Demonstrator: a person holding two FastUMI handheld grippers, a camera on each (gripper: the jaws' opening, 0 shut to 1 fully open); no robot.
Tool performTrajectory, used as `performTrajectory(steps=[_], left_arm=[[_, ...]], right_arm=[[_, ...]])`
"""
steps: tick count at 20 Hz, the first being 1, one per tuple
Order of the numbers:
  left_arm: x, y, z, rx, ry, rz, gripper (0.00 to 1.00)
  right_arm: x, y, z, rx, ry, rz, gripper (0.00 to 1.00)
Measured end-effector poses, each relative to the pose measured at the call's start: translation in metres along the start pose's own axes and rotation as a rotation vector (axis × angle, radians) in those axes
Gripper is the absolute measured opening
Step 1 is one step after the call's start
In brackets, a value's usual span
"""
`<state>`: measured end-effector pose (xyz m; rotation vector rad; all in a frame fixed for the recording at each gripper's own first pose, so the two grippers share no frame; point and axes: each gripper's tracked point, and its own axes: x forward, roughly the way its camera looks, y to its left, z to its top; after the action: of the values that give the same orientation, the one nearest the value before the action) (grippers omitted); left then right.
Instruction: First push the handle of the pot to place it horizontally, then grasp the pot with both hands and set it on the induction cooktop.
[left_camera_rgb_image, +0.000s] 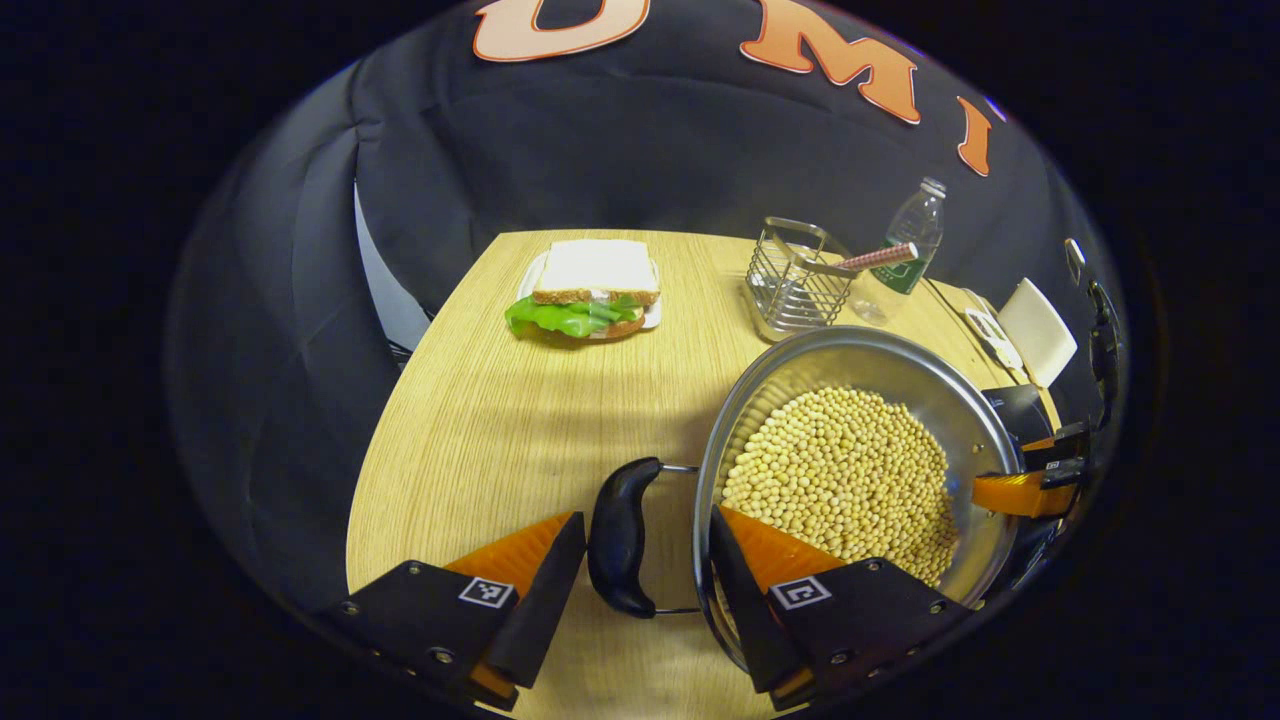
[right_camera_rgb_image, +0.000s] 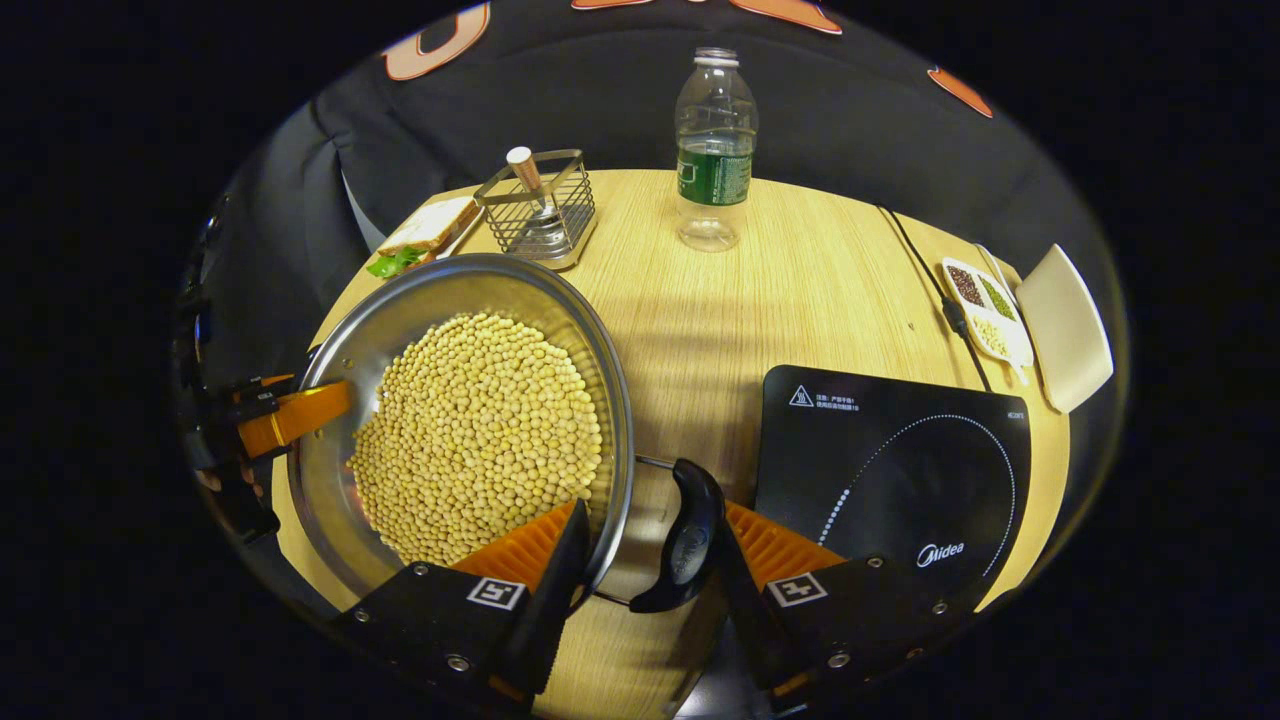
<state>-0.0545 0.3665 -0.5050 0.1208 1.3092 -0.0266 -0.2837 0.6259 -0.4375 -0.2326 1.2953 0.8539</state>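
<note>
Table (right_camera_rgb_image: 800, 290): light wood-grain top.
Pot (right_camera_rgb_image: 400, 310): steel, filled with pale beans, standing on the table left of the cooktop, not on it.
Induction cooktop (right_camera_rgb_image: 900, 460): black glass, marked "Midea", with a warning triangle and small print too fine to be read.
Left gripper (left_camera_rgb_image: 648, 560): fingers spread around the pot's black left handle (left_camera_rgb_image: 618, 535) and rim.
Right gripper (right_camera_rgb_image: 650, 560): fingers likewise spread around the right handle (right_camera_rgb_image: 690, 545) and rim; contact cannot be told.
Bottle (right_camera_rgb_image: 714, 150): far side, green label unreadable.
</note>
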Motion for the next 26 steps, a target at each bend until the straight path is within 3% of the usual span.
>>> performTrajectory(steps=[5, 6, 12, 17, 26], left_arm=[[0.012, -0.008, -0.008, -0.017, 0.028, -0.004, 0.79], [0.013, -0.008, -0.006, -0.023, 0.019, -0.003, 0.69], [0.007, -0.006, -0.006, -0.073, 0.015, 0.016, 0.6], [0.006, -0.016, -0.007, -0.11, 0.022, 0.074, 0.62], [-0.002, -0.009, 0.003, -0.028, -0.07, 0.088, 0.62]], right_arm=[[0.009, -0.004, 0.002, 0.016, 0.0, -0.043, 0.71], [0.01, -0.005, 0.002, 0.017, 0.001, -0.047, 0.7], [0.011, -0.004, 0.002, 0.094, 0.047, -0.03, 0.67], [0.014, -0.005, 0.0, 0.15, 0.064, -0.014, 0.57], [0.001, -0.028, 0.014, 0.16, -0.027, -0.004, 0.56]])
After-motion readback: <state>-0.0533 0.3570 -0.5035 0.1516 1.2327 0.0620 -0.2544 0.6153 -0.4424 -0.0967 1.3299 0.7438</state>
